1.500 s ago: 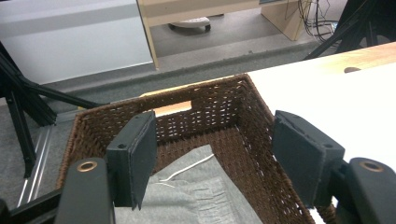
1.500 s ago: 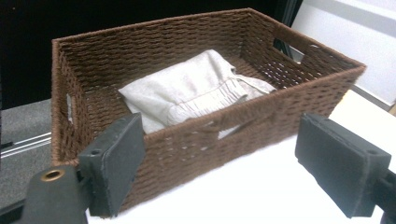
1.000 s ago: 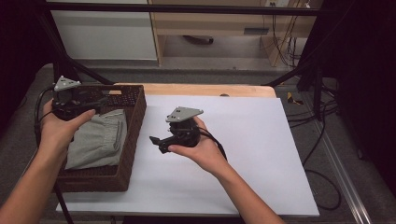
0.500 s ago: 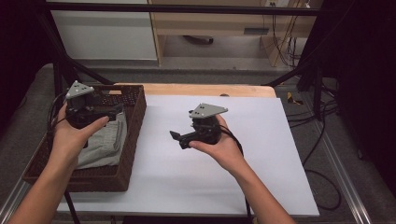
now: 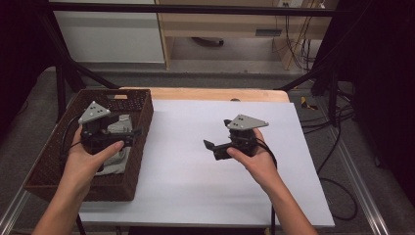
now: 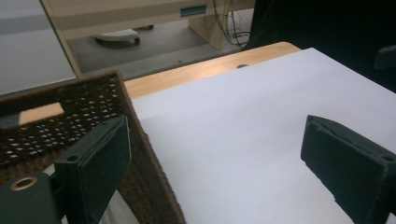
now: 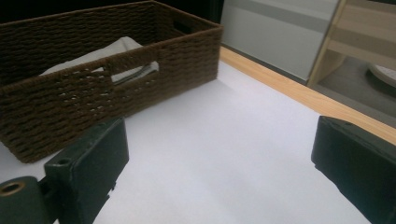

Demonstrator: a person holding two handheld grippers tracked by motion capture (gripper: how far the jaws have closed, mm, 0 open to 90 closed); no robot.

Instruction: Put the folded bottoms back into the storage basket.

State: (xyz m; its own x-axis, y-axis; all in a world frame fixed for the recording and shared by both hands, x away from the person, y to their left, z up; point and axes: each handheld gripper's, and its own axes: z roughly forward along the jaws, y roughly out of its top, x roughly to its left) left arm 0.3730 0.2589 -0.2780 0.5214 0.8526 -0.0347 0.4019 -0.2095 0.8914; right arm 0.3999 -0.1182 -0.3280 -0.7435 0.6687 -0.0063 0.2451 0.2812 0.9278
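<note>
Closest to me, my left gripper (image 5: pixel 131 132) hangs over the brown woven basket (image 5: pixel 49 169), jaws spread apart after just opening, nothing between them. In its own view the flat black pads frame the basket's coarse wicker wall (image 6: pixel 140 154) and smooth white sheet. Below it, the soft folded grey cloth (image 5: pixel 116 161) lies inside the basket, slightly rumpled. My right gripper (image 5: pixel 211 149) sits over the white sheet (image 5: pixel 195 186) on the desk, well apart from the basket, jaws wide and empty, just opened too. Its view shows the basket's cut-out handle (image 7: pixel 107 74) with pale cloth (image 7: pixel 112 49) behind. Farther off, the desk's light wooden edge (image 5: pixel 205 94). No readable writing anywhere.
</note>
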